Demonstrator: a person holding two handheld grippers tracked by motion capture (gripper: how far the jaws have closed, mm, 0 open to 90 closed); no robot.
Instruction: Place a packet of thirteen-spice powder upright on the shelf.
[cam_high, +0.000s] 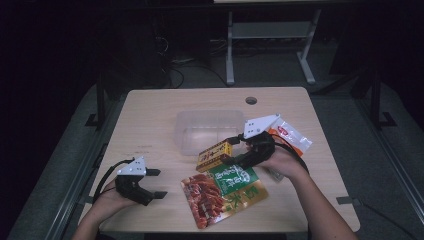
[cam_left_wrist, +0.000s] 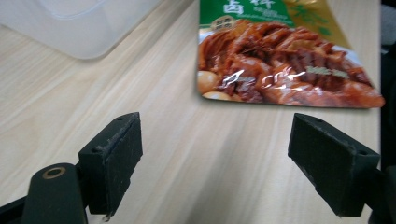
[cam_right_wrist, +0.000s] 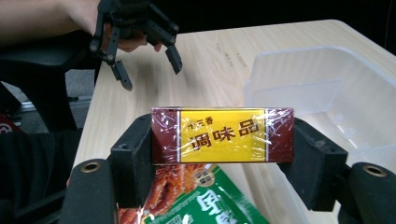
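The right tool (cam_right_wrist: 223, 140) grips a small seasoning box (cam_right_wrist: 223, 135) by its two short ends, its long axis spanning the jaws. The box is maroon at the ends and yellow in the middle, wrapped in clear film. It sits just beside the clear plastic tub (cam_high: 207, 129), above the food pouch (cam_high: 224, 192). Well left of the tub, the left tool (cam_high: 152, 184) hangs wide apart, empty, over the surface (cam_high: 150, 115).

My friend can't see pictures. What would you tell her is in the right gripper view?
Two black jaws clamp the ends of a small red and yellow box, held above a snack pouch on a wooden table. A clear plastic tub sits to the right, and the other gripper waits open farther back.
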